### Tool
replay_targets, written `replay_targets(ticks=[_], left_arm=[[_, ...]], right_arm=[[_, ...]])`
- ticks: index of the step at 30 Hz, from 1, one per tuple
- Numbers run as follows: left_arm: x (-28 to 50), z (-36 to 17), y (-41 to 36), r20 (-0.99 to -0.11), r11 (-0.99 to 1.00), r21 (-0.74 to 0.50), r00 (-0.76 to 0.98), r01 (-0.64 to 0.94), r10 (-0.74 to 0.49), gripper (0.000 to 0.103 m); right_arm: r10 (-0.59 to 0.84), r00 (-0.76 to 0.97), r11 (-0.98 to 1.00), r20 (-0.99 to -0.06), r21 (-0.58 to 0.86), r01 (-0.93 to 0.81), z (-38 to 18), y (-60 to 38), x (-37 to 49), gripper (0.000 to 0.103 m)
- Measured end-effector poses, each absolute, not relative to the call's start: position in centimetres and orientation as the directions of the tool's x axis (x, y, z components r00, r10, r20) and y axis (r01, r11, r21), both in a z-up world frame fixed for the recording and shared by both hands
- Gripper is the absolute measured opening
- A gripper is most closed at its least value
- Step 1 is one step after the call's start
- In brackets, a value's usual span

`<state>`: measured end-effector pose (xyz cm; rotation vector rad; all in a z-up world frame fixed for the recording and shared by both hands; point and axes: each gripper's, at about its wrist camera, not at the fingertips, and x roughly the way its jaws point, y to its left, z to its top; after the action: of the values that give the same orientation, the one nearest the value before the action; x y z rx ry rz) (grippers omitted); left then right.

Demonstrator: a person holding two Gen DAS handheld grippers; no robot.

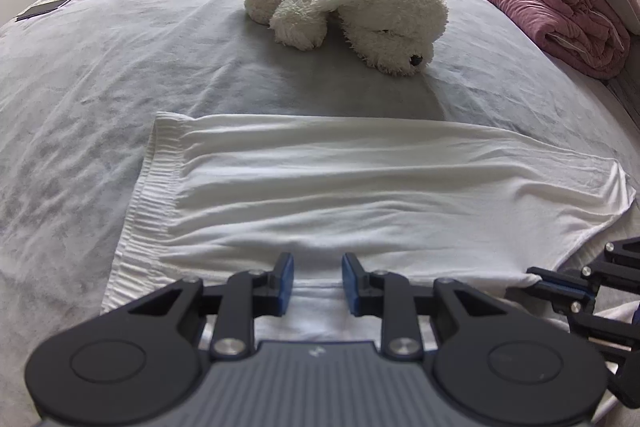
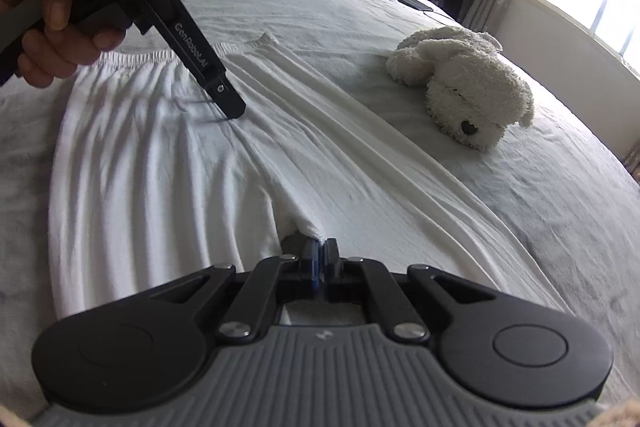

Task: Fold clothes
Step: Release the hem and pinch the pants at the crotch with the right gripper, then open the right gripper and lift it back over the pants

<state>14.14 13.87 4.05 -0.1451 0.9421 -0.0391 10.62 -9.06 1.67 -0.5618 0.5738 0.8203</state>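
White trousers point(image 1: 360, 187) lie spread flat on a grey bedsheet point(image 1: 120, 67), their elastic waistband point(image 1: 140, 203) toward the left of the left wrist view and long creases running across the cloth. In the right wrist view the same trousers point(image 2: 180, 167) show ridged folds along their far edge, and the two legs part at the crotch just ahead of the camera.

Left gripper point(image 1: 318, 283): jaws apart, blue pads point(image 1: 286, 283) showing on either side of a clear gap; the tips point down at the near part of the cloth, and nothing is clamped between them. In the right wrist view this gripper point(image 2: 232, 111) is held by a hand point(image 2: 44, 15), its tip at the cloth below the waistband; whether it presses the cloth cannot be told.

Right gripper point(image 2: 321, 259): jaws together, with a small corner of white cloth pinched between them at the crotch. In the left wrist view it point(image 1: 560, 287) enters from the right edge and meets the near right edge of the trousers.

Beyond the trousers, apart from them, a white plush dog point(image 1: 348, 7) lies on the sheet. A rolled pink quilt point(image 1: 560, 11) sits at the right side of the bed, and flat dark devices point(image 1: 42, 9) rest near the far edge.
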Motion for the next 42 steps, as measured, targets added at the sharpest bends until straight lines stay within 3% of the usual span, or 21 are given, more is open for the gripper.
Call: replay_targets(ticks=[6,7,11,12,14,15,18,22,27,28,30,31,40,42], left_arm=[[14.2,3.8,14.0,-0.813,0.991,-0.124,0.577,-0.045,-0.076,0.027],[14.2,3.8,14.1,-0.814,0.991,-0.126,0.577,-0.048,-0.075,0.027],[14.2,3.9,14.5,-0.814,0.989,-0.131,0.577,-0.062,-0.072,0.027],[14.2,3.8,14.5,-0.814,0.99,-0.131,0.577,-0.06,-0.072,0.027],[14.2,3.8,14.5,-0.814,0.99,-0.13,0.576,-0.058,-0.073,0.027],[14.2,3.9,14.5,-0.813,0.99,-0.132,0.577,-0.057,-0.075,0.028],[14.3,4.0,14.3,-0.81,0.989,-0.139,0.58,-0.053,-0.083,0.028],[14.4,3.8,13.7,-0.812,0.991,-0.131,0.578,-0.034,-0.087,0.028],[14.5,3.4,13.5,-0.815,0.992,-0.118,0.574,-0.032,-0.079,0.028],[14.5,3.4,13.5,-0.815,0.992,-0.118,0.574,-0.032,-0.079,0.028],[14.5,3.4,13.5,-0.815,0.992,-0.118,0.574,-0.031,-0.079,0.028],[14.5,3.4,13.5,-0.815,0.992,-0.119,0.574,-0.031,-0.08,0.028],[14.4,3.4,13.5,-0.815,0.994,-0.11,0.575,-0.027,-0.075,0.028],[14.4,3.4,13.5,-0.814,0.994,-0.11,0.575,-0.026,-0.075,0.028]], right_arm=[[0.47,0.552,0.612,-0.689,-0.197,-0.766,0.3,-8.8,10.5,0.004],[0.479,0.547,0.608,-0.687,-0.19,-0.771,0.5,-8.7,10.4,0.011],[0.524,0.571,0.616,-0.632,-0.182,-0.767,2.8,-10.1,10.4,0.018],[0.5,0.604,0.634,-0.621,-0.212,-0.744,3.1,-10.8,10.7,0.022],[0.42,0.656,0.633,-0.627,-0.315,-0.707,2.4,-12.4,11.5,0.04],[0.377,0.674,0.623,-0.635,-0.366,-0.692,1.9,-13.3,12.0,0.041],[0.288,0.657,0.626,-0.697,-0.382,-0.68,0.4,-17.2,13.6,0.041],[0.266,0.659,0.656,-0.703,-0.369,-0.659,0.3,-20.9,14.6,0.041],[0.319,0.587,0.643,-0.744,-0.285,-0.711,0.0,-22.7,16.8,0.041],[0.332,0.561,0.653,-0.759,-0.245,-0.717,0.1,-23.1,17.3,0.034],[0.334,0.542,0.671,-0.771,-0.21,-0.711,0.2,-23.4,17.6,0.007],[0.326,0.555,0.682,-0.765,-0.216,-0.699,0.2,-23.4,17.3,0.0],[0.316,0.63,0.776,-0.709,-0.188,-0.602,-0.2,-24.0,15.2,0.002],[0.313,0.638,0.779,-0.704,-0.194,-0.596,0.1,-24.1,15.1,0.008]])
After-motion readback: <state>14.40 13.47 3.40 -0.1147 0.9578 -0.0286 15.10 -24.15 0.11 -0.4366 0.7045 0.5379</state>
